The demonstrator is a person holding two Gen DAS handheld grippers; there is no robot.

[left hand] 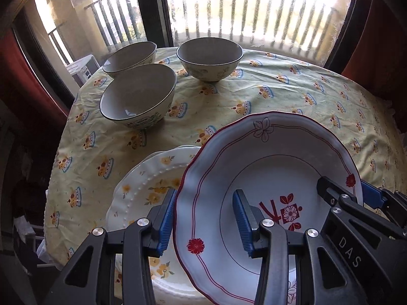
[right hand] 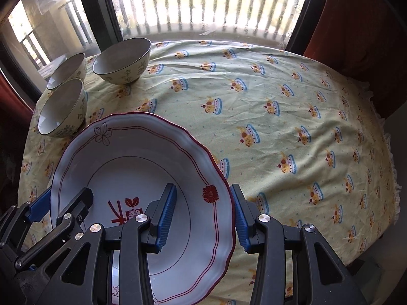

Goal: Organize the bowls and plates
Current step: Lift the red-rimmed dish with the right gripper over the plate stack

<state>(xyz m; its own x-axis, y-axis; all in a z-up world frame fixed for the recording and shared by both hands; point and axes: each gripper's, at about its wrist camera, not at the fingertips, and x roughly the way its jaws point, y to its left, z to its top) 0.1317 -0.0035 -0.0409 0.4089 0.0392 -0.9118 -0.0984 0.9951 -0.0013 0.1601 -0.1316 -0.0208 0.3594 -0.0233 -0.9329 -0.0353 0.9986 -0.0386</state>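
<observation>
A white plate with a red scalloped rim and red flower pattern [left hand: 267, 152] [right hand: 132, 157] is gripped from both sides. My left gripper [left hand: 204, 226] is shut on its left rim, and my right gripper [right hand: 203, 218] is shut on its right rim. Each gripper also shows in the other's view, the right gripper [left hand: 356, 190] and the left gripper [right hand: 54, 203]. In the left wrist view, a stack of white plates with yellow flowers [left hand: 150, 190] lies partly under the held plate. Three patterned bowls [left hand: 138, 96] [left hand: 129, 56] [left hand: 209, 58] stand at the far left.
The round table wears a yellow printed cloth [left hand: 305, 96] [right hand: 279, 127], bare of dishes across its right half. A window with a balcony railing [right hand: 203, 5] runs behind it. Red curtains [right hand: 356, 38] hang at both sides.
</observation>
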